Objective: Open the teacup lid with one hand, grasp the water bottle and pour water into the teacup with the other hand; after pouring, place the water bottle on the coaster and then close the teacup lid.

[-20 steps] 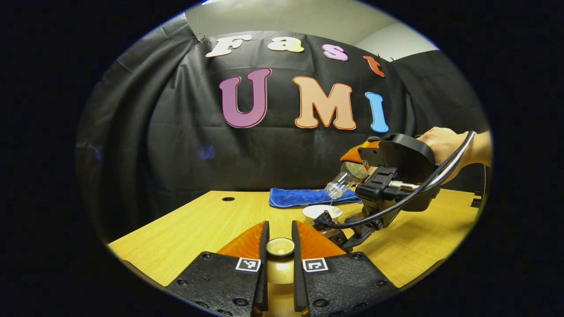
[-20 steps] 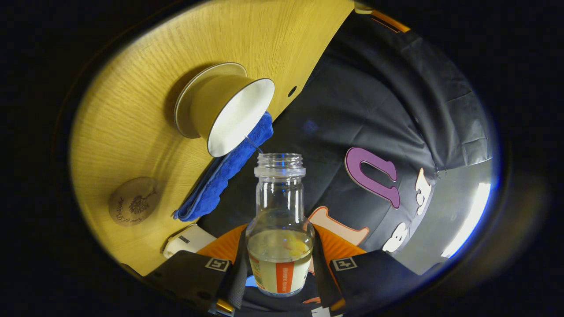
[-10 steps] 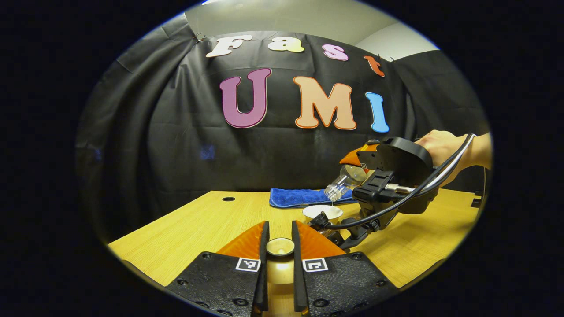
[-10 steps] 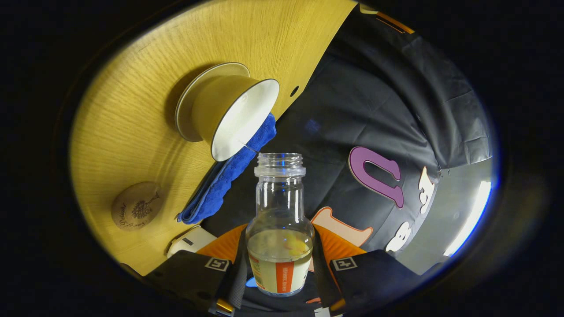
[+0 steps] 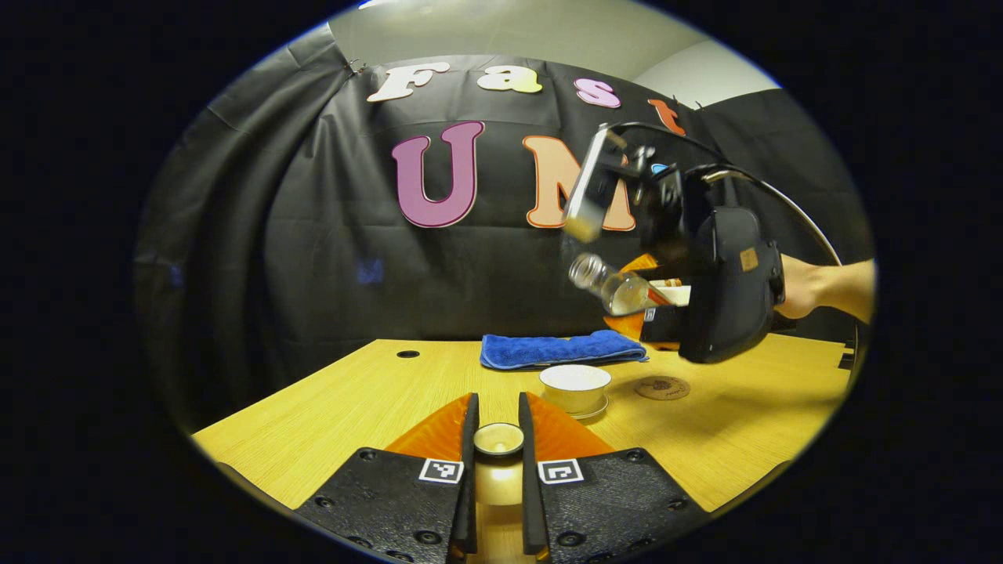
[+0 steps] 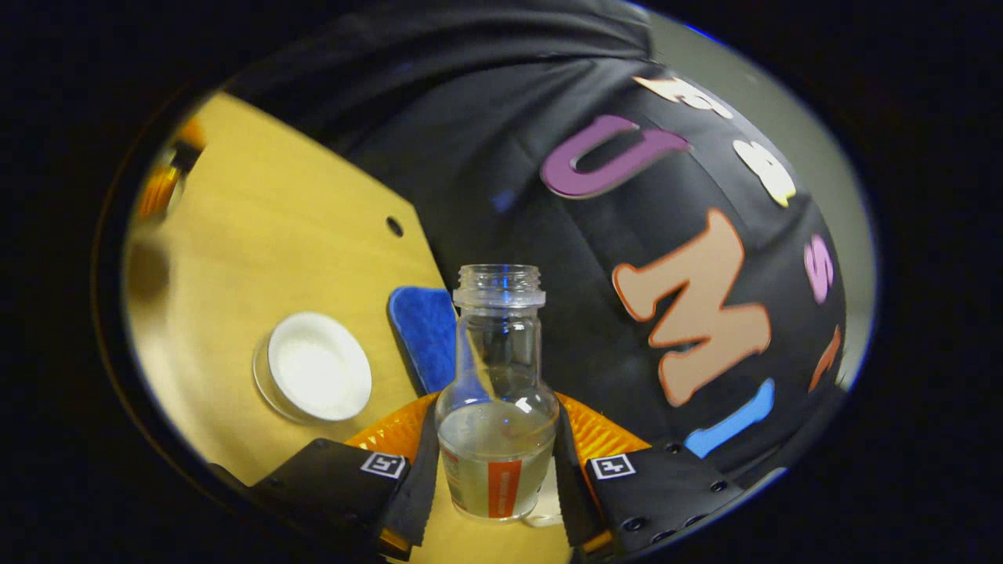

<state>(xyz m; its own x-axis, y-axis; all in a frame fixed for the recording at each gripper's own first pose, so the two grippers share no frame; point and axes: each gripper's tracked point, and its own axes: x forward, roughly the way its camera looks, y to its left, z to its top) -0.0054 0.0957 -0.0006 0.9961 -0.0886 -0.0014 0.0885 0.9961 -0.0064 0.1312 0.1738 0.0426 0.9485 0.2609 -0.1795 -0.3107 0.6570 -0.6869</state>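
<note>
Nearest me, my left hand-held gripper (image 5: 498,446) pinches the teacup lid (image 5: 498,439) between both fingers, low over the desk (image 5: 329,407). Just beyond stands the open teacup (image 5: 575,385), with the coaster (image 5: 662,388) just to its right. My right hand-held gripper (image 6: 495,462) is clamped on the water bottle (image 6: 497,392), held above the coaster, neck tilted up toward the left; this hand is nearer it. Half a second ago the bottle's mouth dipped over the cup, pouring; now it has swung up and away.
</note>
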